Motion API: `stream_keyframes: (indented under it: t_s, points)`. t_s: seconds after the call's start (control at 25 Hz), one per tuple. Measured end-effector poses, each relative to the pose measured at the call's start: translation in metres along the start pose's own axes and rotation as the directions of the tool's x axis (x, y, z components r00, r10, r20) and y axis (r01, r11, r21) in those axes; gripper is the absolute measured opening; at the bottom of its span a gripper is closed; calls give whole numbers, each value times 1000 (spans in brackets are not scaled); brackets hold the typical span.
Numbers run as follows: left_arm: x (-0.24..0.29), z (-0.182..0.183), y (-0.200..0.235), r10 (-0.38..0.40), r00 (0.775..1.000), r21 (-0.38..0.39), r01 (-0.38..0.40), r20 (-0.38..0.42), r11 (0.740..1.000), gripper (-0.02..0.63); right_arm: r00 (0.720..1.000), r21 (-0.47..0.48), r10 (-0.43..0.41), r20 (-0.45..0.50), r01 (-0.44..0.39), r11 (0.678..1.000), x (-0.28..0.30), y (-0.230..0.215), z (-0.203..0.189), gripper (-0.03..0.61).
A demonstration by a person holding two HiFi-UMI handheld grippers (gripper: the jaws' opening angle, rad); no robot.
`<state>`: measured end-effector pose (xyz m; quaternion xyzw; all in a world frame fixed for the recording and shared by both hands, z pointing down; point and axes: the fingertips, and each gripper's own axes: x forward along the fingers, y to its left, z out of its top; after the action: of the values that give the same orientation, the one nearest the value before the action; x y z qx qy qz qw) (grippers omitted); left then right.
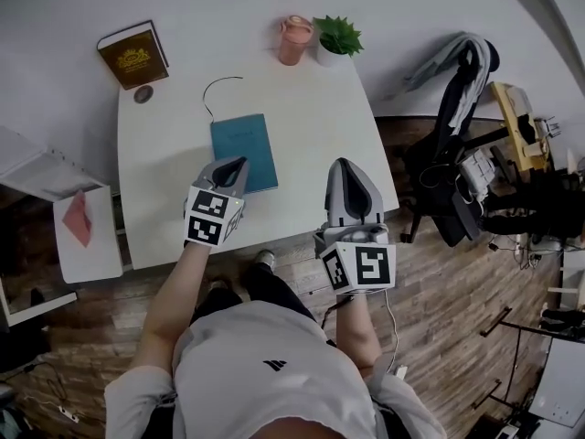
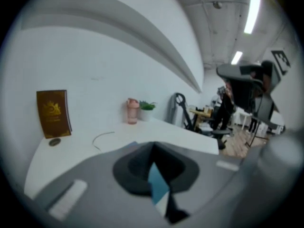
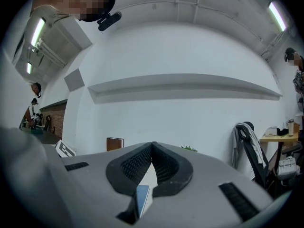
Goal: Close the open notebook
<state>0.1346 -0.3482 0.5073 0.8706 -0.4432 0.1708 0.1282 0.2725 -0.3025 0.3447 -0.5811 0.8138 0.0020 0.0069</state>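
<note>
tool on the left, the left tool (image 1: 240, 164), is pressed fully shut. in the left gripper view its dark pads meet at the tips and grip nothing. only a strip of teal shows through the slot below them. from the head view its tips hang over the near left corner of the notebook (image 1: 247, 140). whether they touch the cover cannot be told.

the right tool (image 1: 344, 164) is also closed, pads meeting at the tip with nothing between them. it sits to the right of the notebook and apart from it, pointing the same way as the left tool.

the notebook is teal and lies flat with its cover closed, on the white surface (image 1: 315, 117).

- a thin dark cord (image 1: 216, 88) curls just beyond the notebook's far edge.
- a brown book (image 1: 133, 55) stands beyond the notebook and to its left, against the wall.
- a small dark disc (image 1: 143, 94) lies just before that book.
- a pink cup (image 1: 295, 39) and a small potted plant (image 1: 338, 37) stand side by side beyond the notebook and to its right.
- a chair (image 1: 452, 144) draped with a jacket stands well to the right of the notebook, off the surface.
</note>
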Motion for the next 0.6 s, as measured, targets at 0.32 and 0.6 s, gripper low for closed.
stream_keyframes:
  t_s: [0.32,0.6]
  points:
    - [-78,34,13,5,983,-22,-1,183,1000,8,1000,-29,-17,10,17,999,-20,46,7,-6]
    - [-141,55,23,26,954,-1,-27,300,1000,8,999,-43,-31,28,32,999,-40,82,17,-6]
